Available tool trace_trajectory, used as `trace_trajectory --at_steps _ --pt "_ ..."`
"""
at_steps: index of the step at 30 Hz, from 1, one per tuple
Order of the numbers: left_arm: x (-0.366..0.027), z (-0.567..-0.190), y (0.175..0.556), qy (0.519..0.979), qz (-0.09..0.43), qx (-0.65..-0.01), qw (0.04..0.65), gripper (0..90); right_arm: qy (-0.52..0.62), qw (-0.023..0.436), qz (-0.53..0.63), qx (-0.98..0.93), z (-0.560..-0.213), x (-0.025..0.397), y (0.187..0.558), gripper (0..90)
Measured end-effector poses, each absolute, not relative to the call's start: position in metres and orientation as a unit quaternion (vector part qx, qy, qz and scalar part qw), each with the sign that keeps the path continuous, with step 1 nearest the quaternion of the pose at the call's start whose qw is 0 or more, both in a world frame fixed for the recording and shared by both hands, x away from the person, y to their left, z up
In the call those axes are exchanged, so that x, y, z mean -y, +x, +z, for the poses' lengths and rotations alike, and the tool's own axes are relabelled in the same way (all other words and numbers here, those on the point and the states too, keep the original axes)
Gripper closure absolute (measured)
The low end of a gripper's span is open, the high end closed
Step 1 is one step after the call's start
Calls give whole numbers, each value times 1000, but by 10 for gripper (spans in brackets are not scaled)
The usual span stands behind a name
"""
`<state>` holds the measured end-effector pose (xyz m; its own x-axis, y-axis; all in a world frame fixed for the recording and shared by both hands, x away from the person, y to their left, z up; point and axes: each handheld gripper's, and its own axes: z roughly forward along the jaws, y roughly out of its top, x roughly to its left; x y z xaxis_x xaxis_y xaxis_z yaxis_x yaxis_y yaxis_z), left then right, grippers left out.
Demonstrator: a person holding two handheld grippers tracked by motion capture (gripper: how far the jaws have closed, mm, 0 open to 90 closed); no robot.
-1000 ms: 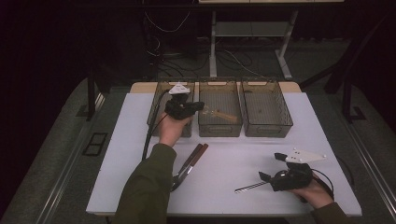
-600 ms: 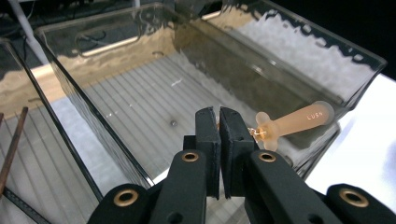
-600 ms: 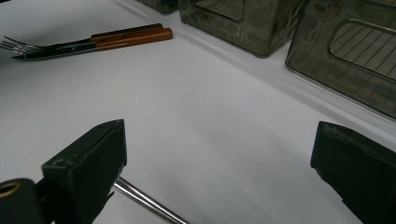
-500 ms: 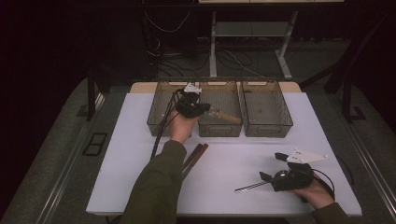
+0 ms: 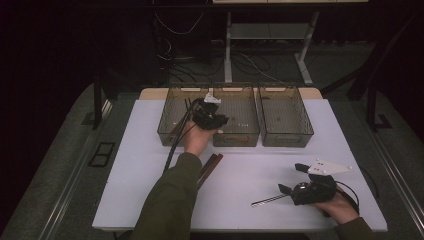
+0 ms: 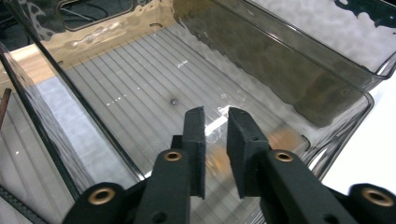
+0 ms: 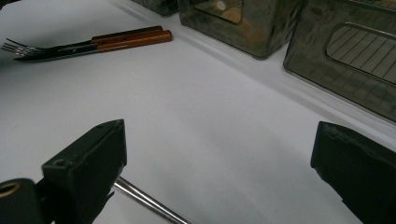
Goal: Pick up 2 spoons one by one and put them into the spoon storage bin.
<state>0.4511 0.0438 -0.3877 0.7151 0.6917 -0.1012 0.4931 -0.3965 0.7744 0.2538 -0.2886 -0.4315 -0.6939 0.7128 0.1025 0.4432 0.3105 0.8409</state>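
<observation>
A sorting of cutlery into three clear bins appears to be under way. The left gripper (image 5: 216,120) is held over the middle bin (image 5: 236,135), its jaws nearly closed with a narrow gap and nothing seen between them; in the left gripper view the ribbed floor of that bin lies below the jaws, with a brownish shape blurred behind them. The gripper was probably brought there to drop a piece. The right gripper (image 5: 292,186) rests low on the near right of the table, its jaws spread wide and empty, placed beside a slim metal utensil (image 5: 267,200) as if for the next pick. Two wooden-handled pieces (image 7: 112,41), a fork among them, lie side by side on the white tabletop (image 5: 250,165) just near of the left bin (image 5: 172,122). The right bin (image 5: 285,120) is seen empty. Beyond the table, a dark floor, cables and a desk frame are seen.
</observation>
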Motion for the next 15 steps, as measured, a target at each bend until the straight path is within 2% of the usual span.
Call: trace_trajectory --at_steps 5,10,15 --pt "-44 -385 449 822 116 -357 428 644 363 146 462 -796 -431 289 254 37" --pt "-49 -378 444 827 107 -329 443 513 374 136 457 -796 -428 292 256 37" --pt "-56 -372 430 829 100 -314 452 433 385 127 462 -789 -419 301 258 37"
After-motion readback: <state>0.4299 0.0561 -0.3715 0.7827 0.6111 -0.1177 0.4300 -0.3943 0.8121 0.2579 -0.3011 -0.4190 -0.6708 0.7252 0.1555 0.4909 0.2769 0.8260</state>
